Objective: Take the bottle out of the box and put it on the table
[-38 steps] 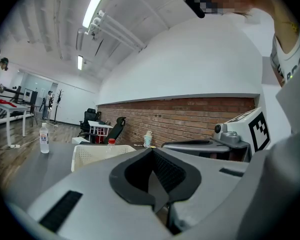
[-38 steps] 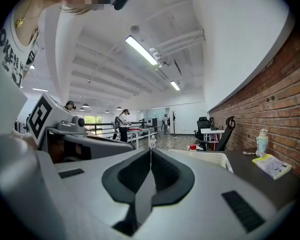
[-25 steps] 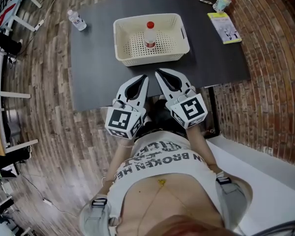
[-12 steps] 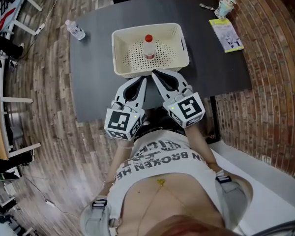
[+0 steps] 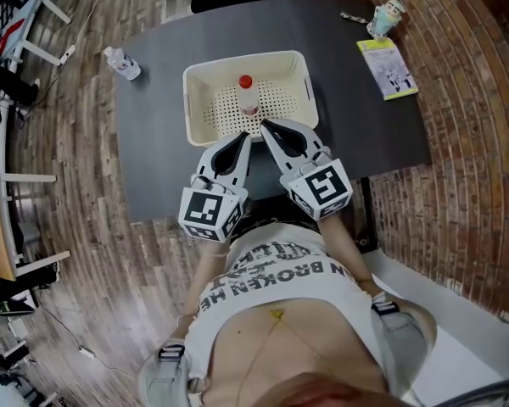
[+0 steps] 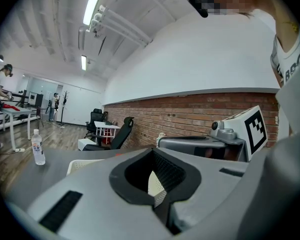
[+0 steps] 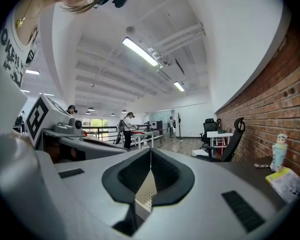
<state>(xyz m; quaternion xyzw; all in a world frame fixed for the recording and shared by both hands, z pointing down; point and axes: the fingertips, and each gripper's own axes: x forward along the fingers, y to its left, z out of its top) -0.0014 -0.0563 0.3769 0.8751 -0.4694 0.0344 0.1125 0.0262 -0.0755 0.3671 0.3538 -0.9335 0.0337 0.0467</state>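
Observation:
A small clear bottle with a red cap [image 5: 247, 97] stands upright inside a cream perforated basket [image 5: 190, 100] on the dark grey table [image 5: 153, 151]. My left gripper [image 5: 244, 137] and right gripper [image 5: 265, 126] lie side by side at the basket's near wall, both shut and empty, pointing toward it. In the left gripper view the left gripper [image 6: 152, 153] has its jaws together, with the basket [image 6: 82, 165] just ahead. The right gripper [image 7: 150, 149] in its own view is closed too, and a piece of the basket [image 7: 145, 196] shows through the gap behind its tips.
A second water bottle [image 5: 120, 62] stands at the table's far left corner, also seen as the bottle [image 6: 38, 147]. A yellow-green booklet [image 5: 388, 57] and a small figurine [image 5: 384, 15] lie at the far right. Brick wall [image 5: 467, 142] runs along the right.
Both grippers have moved forward over the table's near edge, up to the basket's near wall. Their jaws stayed together.

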